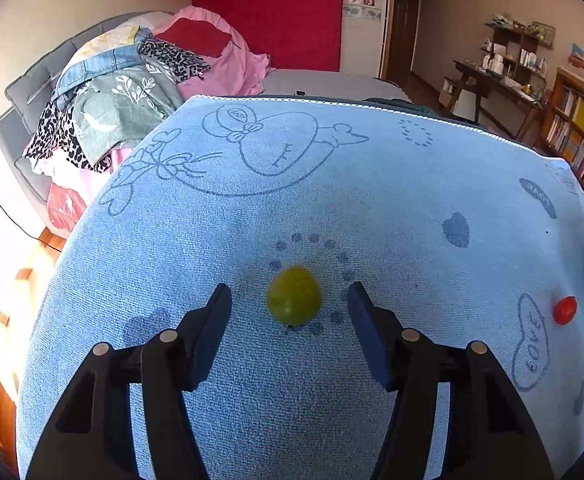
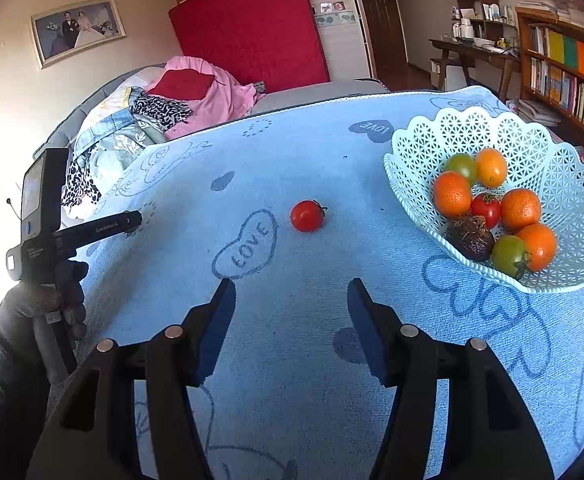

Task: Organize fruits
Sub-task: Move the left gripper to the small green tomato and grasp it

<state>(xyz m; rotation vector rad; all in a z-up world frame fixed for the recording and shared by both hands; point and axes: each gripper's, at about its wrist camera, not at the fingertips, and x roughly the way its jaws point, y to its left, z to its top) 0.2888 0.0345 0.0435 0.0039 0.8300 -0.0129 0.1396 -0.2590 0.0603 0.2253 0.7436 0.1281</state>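
Observation:
A round green fruit (image 1: 294, 296) lies on the blue towel (image 1: 372, 200), between the fingers of my left gripper (image 1: 289, 286). The jaws stand open, with a gap on each side of the fruit. A red cherry tomato (image 2: 307, 216) lies on the towel ahead of my right gripper (image 2: 291, 280), which is open and empty. The same tomato (image 1: 565, 310) shows far right in the left wrist view. A pale blue lattice basket (image 2: 572, 184) at the right holds several orange, green and red fruits and one dark one.
A gloved hand (image 2: 40, 312) holds the left gripper at the towel's left side in the right wrist view. Beyond the far towel edge is a bed with piled clothes (image 1: 132, 92). A bookshelf (image 2: 564, 72) and a desk (image 2: 476, 48) stand at the right.

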